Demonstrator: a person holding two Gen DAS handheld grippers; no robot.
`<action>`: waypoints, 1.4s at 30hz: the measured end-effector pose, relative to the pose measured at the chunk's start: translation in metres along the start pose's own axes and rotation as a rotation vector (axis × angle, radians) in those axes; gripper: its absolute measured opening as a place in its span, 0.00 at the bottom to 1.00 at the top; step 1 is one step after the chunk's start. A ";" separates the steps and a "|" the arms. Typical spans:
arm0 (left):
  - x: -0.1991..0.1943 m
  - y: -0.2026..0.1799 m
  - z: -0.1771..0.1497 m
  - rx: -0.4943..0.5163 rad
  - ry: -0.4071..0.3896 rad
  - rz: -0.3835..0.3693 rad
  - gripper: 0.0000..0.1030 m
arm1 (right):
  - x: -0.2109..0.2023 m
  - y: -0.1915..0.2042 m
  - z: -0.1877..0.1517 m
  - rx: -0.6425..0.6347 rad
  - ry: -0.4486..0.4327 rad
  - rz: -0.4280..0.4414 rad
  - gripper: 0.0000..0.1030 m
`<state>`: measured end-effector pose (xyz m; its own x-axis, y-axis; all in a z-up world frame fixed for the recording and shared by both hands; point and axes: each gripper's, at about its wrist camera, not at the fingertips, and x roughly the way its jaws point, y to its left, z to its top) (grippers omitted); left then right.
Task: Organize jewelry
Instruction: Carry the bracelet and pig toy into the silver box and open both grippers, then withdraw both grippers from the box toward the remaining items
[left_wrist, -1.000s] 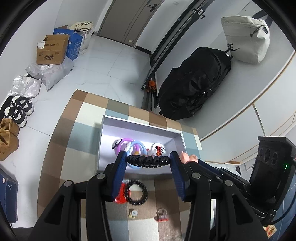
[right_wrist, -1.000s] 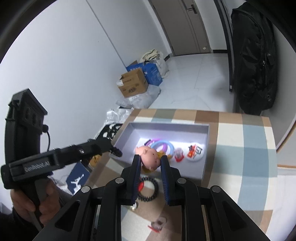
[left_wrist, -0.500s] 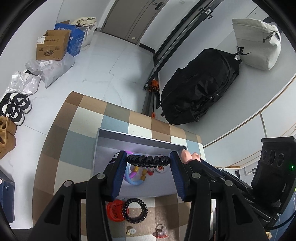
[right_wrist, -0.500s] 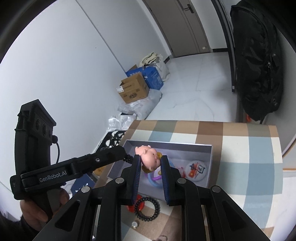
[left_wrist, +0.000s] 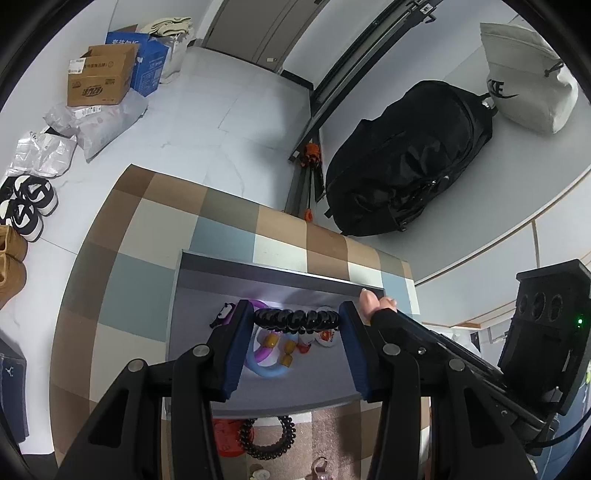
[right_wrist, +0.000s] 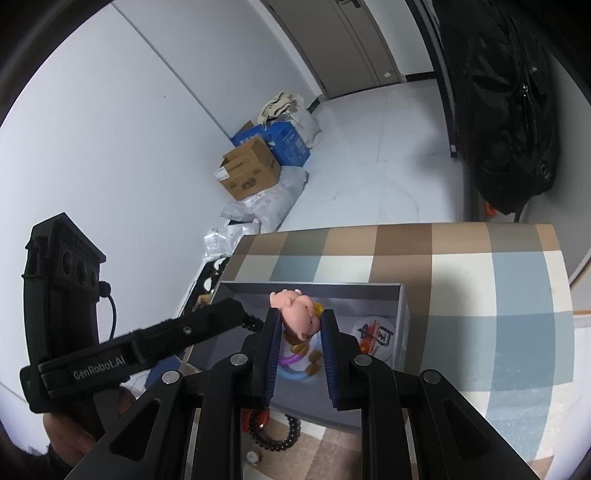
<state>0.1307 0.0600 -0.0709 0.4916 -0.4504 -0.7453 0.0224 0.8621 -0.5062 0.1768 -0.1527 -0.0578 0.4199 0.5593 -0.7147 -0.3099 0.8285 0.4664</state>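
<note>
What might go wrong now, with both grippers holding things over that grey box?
The pig charm pokes above the right gripper, so it could slip out. The black spiral band, stretched between the left gripper's fingers, might spring off. Both grippers are close together and could bump over the grey box.

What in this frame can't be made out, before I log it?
- Gray box contents: left wrist view, partly hidden behind the black spiral hair tie and left hand-held gripper.
- Pig charm: right wrist view, lower part hidden between the right hand-held gripper pads.
- Small pieces on the table: both views, cut off at the bottom edge.
</note>
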 end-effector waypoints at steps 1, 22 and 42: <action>0.002 0.001 0.001 -0.007 0.003 0.000 0.41 | 0.001 -0.001 0.001 0.004 0.000 0.001 0.20; -0.003 0.000 -0.003 -0.012 -0.009 0.029 0.71 | -0.020 -0.014 0.001 0.071 -0.078 -0.013 0.66; -0.035 -0.026 -0.029 0.149 -0.127 0.127 0.72 | -0.046 -0.001 -0.023 -0.011 -0.139 -0.055 0.97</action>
<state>0.0880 0.0467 -0.0443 0.6043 -0.3112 -0.7335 0.0770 0.9391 -0.3350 0.1377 -0.1796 -0.0375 0.5502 0.5117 -0.6599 -0.2919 0.8583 0.4221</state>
